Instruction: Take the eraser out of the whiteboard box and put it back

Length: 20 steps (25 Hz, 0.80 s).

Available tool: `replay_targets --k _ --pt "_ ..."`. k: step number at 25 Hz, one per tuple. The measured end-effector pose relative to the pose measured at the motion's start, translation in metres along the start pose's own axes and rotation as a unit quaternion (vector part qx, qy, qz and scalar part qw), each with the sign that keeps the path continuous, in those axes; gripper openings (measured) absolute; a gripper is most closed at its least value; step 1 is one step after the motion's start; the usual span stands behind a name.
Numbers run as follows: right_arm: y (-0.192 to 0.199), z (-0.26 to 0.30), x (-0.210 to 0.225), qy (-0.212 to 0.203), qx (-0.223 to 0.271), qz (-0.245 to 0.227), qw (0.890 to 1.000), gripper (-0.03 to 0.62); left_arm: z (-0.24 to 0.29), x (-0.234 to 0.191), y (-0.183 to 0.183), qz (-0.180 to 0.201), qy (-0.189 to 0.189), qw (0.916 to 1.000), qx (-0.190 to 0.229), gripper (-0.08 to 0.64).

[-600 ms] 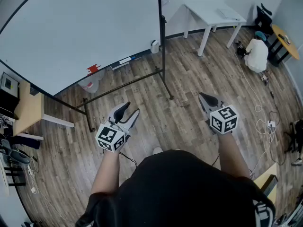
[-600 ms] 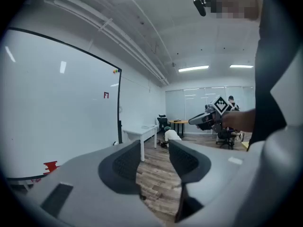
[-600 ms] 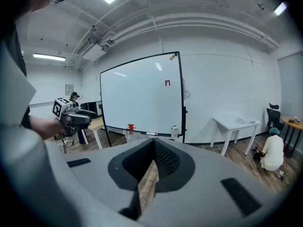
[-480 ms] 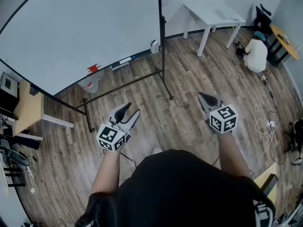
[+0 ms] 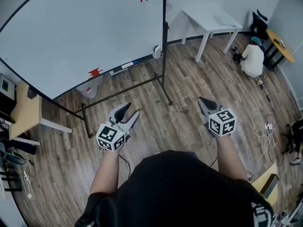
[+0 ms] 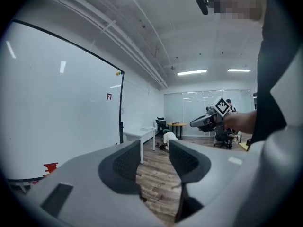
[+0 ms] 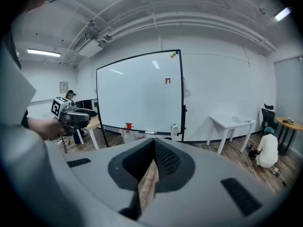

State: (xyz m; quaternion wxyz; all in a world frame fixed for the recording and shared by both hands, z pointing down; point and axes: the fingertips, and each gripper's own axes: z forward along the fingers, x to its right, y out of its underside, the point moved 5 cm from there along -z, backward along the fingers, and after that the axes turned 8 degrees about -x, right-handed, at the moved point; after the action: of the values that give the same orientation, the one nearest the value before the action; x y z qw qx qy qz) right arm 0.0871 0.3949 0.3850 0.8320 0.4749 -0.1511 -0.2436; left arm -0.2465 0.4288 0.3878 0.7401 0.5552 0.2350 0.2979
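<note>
Spreading beneath both claws is a wood-plank floor, and neither claw touches anything on it. Ahead of the left claw and well apart from it stands a big whiteboard on a dark frame, its right post roughly midway between the two claws and farther out. A white table sits far ahead of the right claw, against the wall. Well off to the right of that claw a person in white crouches on the floor. The left claw has its jaws parted by a clear gap, with only floor showing between them; it holds nothing. The right claw has its jaws drawn together until the tips meet, with just a thin wedge of floor visible behind them, and it grips nothing. A small white box hangs at the board's lower right corner, ahead of both claws and out of reach. A smaller red object sits on the board's ledge, ahead of the left claw; whether it is the eraser cannot be told.
</note>
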Motion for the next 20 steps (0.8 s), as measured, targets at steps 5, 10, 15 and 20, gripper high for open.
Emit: replay_targets --k 5,10,15,20 --pt "0.007 0.007 -0.013 0.008 -0.010 0.007 1.000 -0.005 0.001 -0.014 0.003 0.001 0.015 0.9999 -0.002 0.198" --pt "0.001 0.016 -0.010 0.020 -0.013 0.006 1.000 -0.005 0.008 -0.030 0.002 0.000 0.023 0.9997 0.001 0.198" --pt "-0.007 0.025 -0.001 0.017 -0.010 0.006 1.000 -0.005 0.025 -0.035 0.009 -0.007 0.025 0.9995 -0.018 0.198" --pt "-0.004 0.037 0.015 0.016 -0.013 0.012 1.000 -0.005 0.044 -0.042 0.006 -0.006 0.025 0.9993 -0.028 0.198"
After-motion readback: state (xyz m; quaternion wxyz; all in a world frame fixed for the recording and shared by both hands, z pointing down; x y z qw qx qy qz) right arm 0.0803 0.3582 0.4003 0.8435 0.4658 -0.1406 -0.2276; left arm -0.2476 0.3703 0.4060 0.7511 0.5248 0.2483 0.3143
